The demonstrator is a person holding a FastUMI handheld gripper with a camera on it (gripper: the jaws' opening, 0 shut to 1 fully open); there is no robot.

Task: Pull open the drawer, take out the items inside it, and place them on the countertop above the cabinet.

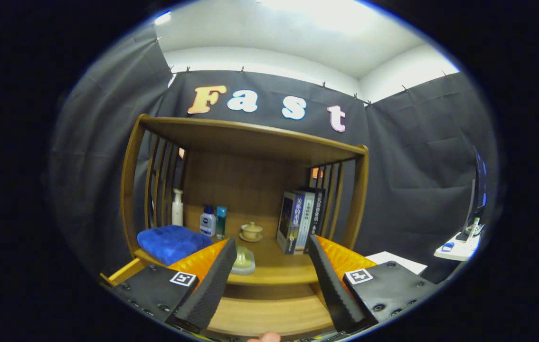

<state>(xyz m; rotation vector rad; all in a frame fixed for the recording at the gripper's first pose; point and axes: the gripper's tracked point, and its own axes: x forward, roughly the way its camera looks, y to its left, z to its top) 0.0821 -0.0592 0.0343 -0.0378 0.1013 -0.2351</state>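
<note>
Two fingers: the gripper [271, 244] is spread wide, jaws well apart, nothing between them and nothing touched.
Aim: fingers point at the cabinet [245, 190], tips level with the front of the countertop [274, 270].
Drawer: the drawer [269, 316] is pulled out below the countertop edge; its bare wood floor lies between and under the fingers. No items can be made out on the part that shows.
Bar: a pale soap-like bar [243, 261] sits on the countertop front, just beside the left fingertip, partly hidden by it; contact cannot be told.
Towel: a blue folded towel [172, 242] lies on the countertop's left side, beyond the left finger.
Bottles: a white pump bottle [177, 207], a white bottle with blue cap [208, 221] and a slim teal bottle [221, 221] stand behind the towel, near the back panel.
Cup: a small lidded cup [251, 231] on a saucer, mid-countertop, beyond the bar.
Boxes: upright boxes [297, 221] stand on the right, beyond the right fingertip.
Hand: a fingertip [263, 337] shows at the drawer's near edge.
Side: a white desk [459, 248] with small objects stands well off to the right.
</note>
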